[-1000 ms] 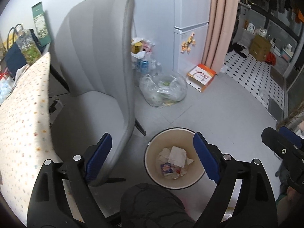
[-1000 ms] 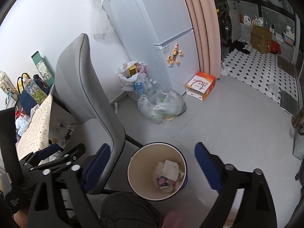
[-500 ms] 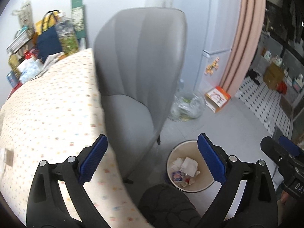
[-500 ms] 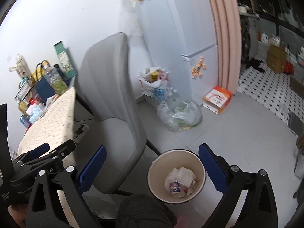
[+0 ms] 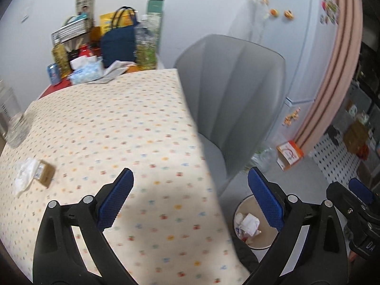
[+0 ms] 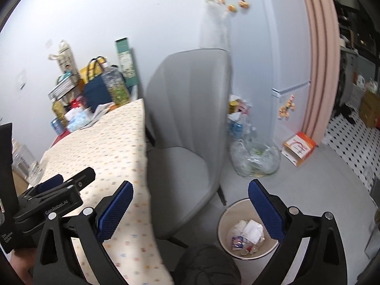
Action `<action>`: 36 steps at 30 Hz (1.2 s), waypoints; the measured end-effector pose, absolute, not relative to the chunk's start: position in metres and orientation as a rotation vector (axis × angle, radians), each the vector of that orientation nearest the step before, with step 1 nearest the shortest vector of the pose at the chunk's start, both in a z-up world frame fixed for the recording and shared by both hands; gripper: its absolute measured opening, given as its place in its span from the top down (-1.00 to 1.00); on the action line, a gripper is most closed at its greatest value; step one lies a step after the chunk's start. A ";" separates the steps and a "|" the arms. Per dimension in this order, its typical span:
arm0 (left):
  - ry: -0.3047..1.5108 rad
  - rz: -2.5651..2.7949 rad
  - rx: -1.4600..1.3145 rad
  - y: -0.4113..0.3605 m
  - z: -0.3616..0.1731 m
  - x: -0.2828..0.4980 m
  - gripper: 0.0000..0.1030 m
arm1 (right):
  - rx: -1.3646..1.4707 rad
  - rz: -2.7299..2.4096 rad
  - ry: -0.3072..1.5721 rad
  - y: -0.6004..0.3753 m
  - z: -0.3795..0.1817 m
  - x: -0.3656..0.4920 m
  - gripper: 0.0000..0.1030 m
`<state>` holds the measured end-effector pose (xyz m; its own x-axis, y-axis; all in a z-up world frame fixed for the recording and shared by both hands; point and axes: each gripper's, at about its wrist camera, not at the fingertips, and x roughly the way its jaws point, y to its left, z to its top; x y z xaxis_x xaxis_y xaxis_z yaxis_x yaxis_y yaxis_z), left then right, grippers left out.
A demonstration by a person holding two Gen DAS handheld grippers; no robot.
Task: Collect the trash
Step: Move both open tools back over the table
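A crumpled white tissue (image 5: 25, 174) and a small brown box (image 5: 45, 173) lie on the dotted tablecloth (image 5: 133, 128) at the left. A cream waste bin (image 5: 239, 207) with paper trash (image 5: 248, 223) stands on the floor beside the table; it also shows in the right wrist view (image 6: 224, 218). My left gripper (image 5: 190, 194) is open and empty above the table's near edge. My right gripper (image 6: 190, 201) is open and empty above the chair seat and bin; it shows at the right edge of the left wrist view (image 5: 351, 201).
A grey chair (image 6: 190, 123) stands between table and fridge (image 6: 280, 47). Bags, bottles and a tissue pack (image 5: 87, 71) crowd the table's far end. A clear glass (image 5: 16, 128) stands at the left. A clear trash bag (image 6: 255, 159) and an orange box (image 6: 299, 147) sit on the floor.
Both grippers have swung up and left from the bin toward the table. The tabletop with the tissue and brown box has come into the left wrist view. Both stay open.
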<state>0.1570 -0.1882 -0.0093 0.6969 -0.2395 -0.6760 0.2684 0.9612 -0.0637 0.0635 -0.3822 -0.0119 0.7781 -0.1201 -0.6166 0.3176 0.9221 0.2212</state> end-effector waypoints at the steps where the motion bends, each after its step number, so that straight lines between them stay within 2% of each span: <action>1: 0.743 -0.275 0.029 -0.180 -0.008 0.157 -0.86 | 0.319 -0.234 0.636 -0.377 -0.010 0.065 -0.85; 15: 0.699 -0.167 -0.099 -0.078 0.005 0.150 -0.86 | 0.207 -0.105 0.620 -0.281 0.018 0.082 -0.85; 36: 0.686 0.041 -0.218 0.078 -0.005 0.147 -0.86 | 0.075 0.095 0.665 -0.139 0.016 0.117 -0.85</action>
<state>0.1472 0.0777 -0.0047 0.7741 -0.0335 -0.6321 -0.1093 0.9765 -0.1856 0.1167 -0.1394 0.0159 0.7829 0.1121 -0.6120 -0.0638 0.9929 0.1002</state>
